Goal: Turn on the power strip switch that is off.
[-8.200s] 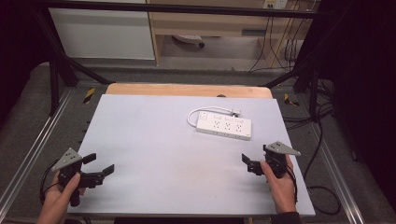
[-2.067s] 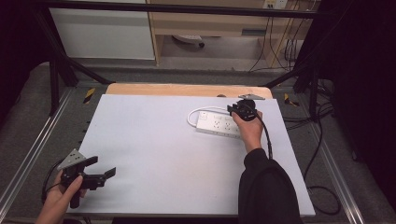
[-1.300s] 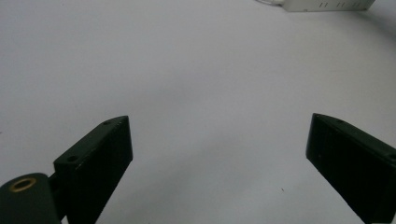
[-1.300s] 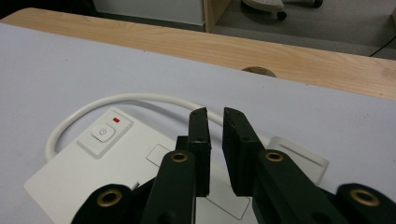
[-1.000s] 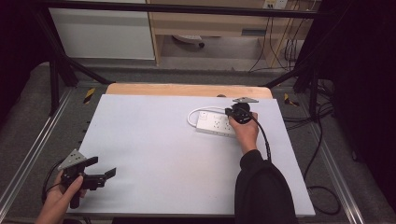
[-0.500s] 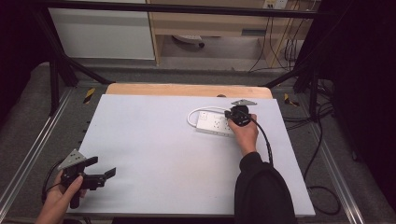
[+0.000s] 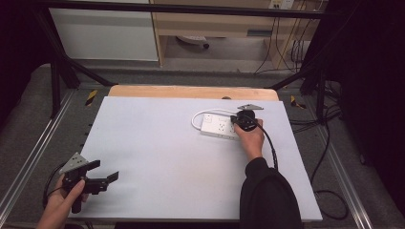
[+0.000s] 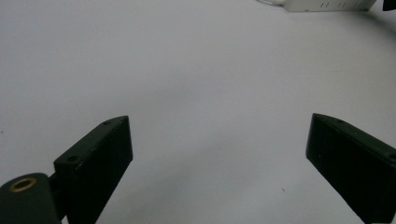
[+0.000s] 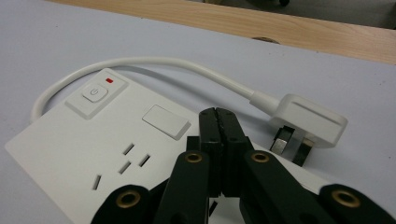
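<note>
A: What carries the scene?

B: A worktop (image 7: 157, 157) with a pale grey-white sheet on top; a strip of light wood (image 7: 191, 92) shows along its far edge. Aluminium rails (image 7: 28, 164) run down both sides.

A: And beyond it?

B: A white cabinet (image 7: 105, 29) at the far left, and beside it a light wooden shelf unit (image 7: 215, 24) with an open space beneath. Black frame bars (image 7: 186, 8) cross overhead and slant down at both sides.

A: The floor?

B: Grey carpet (image 7: 19, 109). Black cables (image 7: 329, 191) loop over it at the right, and more hang by the far wall. Yellow-and-black tape marks (image 7: 90, 97) sit near the worktop's far corners.

A: Light?

B: Bright on the worktop; the edges of the room are dark.
</note>
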`<state>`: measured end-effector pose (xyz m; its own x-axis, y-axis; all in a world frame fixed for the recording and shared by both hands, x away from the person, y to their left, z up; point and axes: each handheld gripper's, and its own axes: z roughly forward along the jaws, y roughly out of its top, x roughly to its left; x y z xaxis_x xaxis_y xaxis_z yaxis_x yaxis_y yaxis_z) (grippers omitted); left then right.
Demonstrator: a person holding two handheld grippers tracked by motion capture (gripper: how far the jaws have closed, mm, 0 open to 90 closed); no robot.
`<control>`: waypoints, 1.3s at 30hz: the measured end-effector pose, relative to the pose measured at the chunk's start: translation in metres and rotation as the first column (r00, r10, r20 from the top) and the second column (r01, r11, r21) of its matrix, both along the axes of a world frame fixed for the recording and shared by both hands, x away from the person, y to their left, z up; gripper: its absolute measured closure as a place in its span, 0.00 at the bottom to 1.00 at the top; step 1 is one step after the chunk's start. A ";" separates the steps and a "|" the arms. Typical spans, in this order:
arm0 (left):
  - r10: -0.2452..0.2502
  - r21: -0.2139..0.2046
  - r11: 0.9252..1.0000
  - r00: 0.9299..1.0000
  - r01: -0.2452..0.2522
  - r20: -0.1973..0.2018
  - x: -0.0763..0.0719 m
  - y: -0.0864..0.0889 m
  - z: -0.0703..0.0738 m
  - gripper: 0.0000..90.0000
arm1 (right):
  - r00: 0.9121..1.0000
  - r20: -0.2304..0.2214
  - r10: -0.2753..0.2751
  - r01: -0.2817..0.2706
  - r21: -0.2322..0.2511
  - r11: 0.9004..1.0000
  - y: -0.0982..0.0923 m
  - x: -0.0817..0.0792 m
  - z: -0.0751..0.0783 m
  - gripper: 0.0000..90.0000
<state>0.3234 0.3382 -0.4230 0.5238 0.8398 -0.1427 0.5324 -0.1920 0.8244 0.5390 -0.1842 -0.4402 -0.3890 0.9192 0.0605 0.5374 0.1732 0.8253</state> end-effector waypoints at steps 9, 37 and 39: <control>0.000 0.000 1.000 1.000 0.000 0.000 0.000 0.000 0.000 0.08 | 1.000 0.000 0.001 -0.001 0.009 1.000 0.003 0.000 0.000 1.00; 0.000 0.002 1.000 1.000 0.000 -0.005 0.000 -0.001 0.000 0.08 | 1.000 0.001 -0.001 0.001 0.019 1.000 0.002 0.000 -0.001 1.00; 0.000 0.002 1.000 1.000 0.000 -0.005 0.000 -0.001 0.000 0.08 | 1.000 0.001 -0.001 0.001 0.020 1.000 0.002 0.000 -0.001 1.00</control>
<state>0.3237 0.3374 -0.4235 0.5229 0.8402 -0.1434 0.5363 -0.1935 0.8216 0.5393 -0.1826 -0.4412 -0.3881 0.9182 0.0787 0.5364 0.1557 0.8295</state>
